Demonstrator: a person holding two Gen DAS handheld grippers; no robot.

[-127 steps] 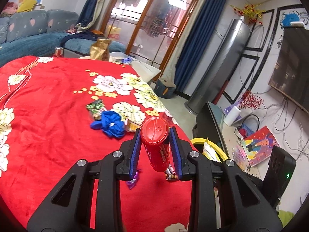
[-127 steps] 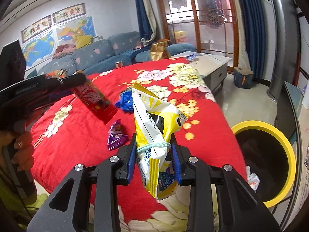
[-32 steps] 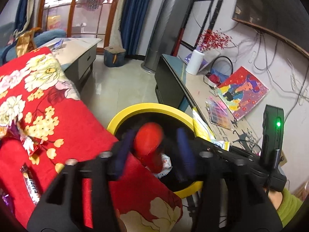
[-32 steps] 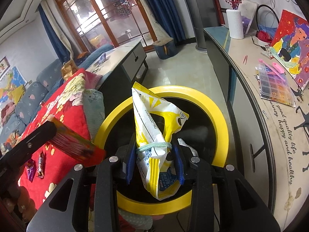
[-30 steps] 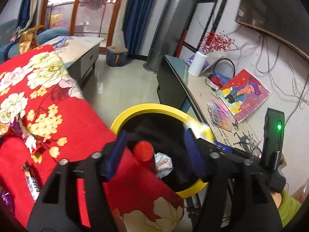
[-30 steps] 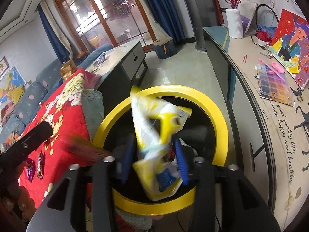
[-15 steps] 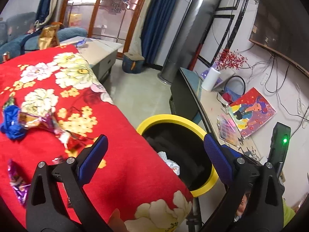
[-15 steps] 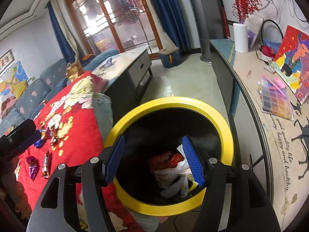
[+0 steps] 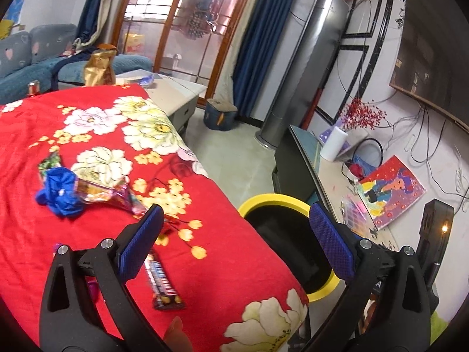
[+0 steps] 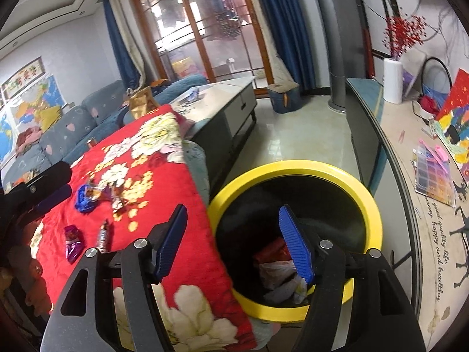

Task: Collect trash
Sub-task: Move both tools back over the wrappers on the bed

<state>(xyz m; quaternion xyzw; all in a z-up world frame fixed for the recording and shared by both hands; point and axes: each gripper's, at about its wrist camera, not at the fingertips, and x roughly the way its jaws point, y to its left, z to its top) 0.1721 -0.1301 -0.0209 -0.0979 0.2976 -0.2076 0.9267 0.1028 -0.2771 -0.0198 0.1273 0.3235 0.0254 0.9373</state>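
My left gripper hangs wide open and empty over the edge of the table's red flowered cloth. On the cloth lie a candy bar, a crumpled blue piece, shiny wrappers and a purple wrapper. The yellow-rimmed black bin stands beside the table. My right gripper hovers above the bin, its jaws opening with nothing between them. Inside the bin lie a red can and a white bag. In the right wrist view the left gripper shows at the left edge.
A low cabinet with paintings, a bead box and a white vase runs along the right of the bin. A grey coffee table, a blue box on the floor, a tall grey column unit and a sofa lie beyond.
The left gripper opened and let go of the red can; the right let go of the yellow bag. Both dropped into the bin. Both grippers then rose and swung back toward the table.
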